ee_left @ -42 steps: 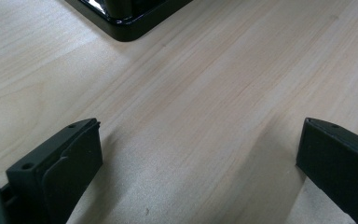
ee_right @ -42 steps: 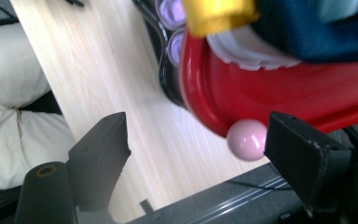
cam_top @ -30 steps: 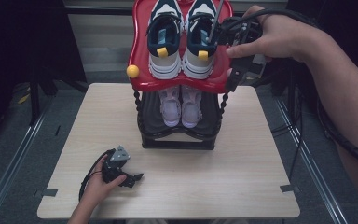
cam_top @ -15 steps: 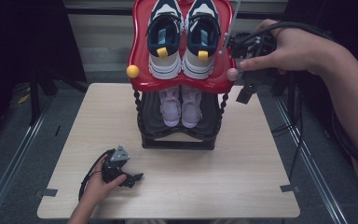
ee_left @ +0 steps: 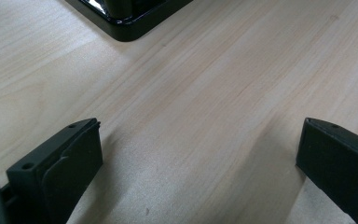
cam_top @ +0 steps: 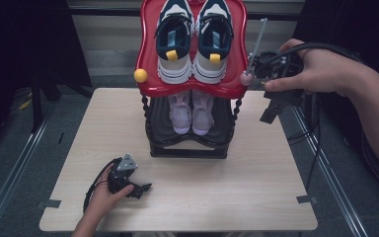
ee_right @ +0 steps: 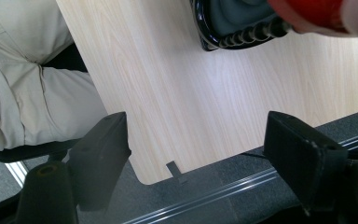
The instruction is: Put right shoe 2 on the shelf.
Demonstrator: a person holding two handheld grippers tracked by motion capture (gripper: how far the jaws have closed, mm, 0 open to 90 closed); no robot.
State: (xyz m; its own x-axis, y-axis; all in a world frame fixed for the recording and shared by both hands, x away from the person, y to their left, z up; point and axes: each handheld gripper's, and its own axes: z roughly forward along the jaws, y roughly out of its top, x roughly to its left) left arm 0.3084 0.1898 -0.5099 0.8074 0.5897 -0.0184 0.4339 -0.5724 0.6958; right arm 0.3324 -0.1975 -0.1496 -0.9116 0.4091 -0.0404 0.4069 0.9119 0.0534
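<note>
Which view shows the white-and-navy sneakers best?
High view: the white-and-navy sneakers sit side by side on the red top shelf, seen whole. The right gripper view catches just that shelf's red edge; the left gripper view, the rack's black base.

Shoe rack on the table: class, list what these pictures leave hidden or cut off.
- High view: pink shoes, toes hidden beneath the red shelf.
- High view: sneakers, toes cut off by the top edge.
- Right gripper view: red shelf blurred, cut by the top edge.
- Left gripper view: rack base, one corner visible.
</note>
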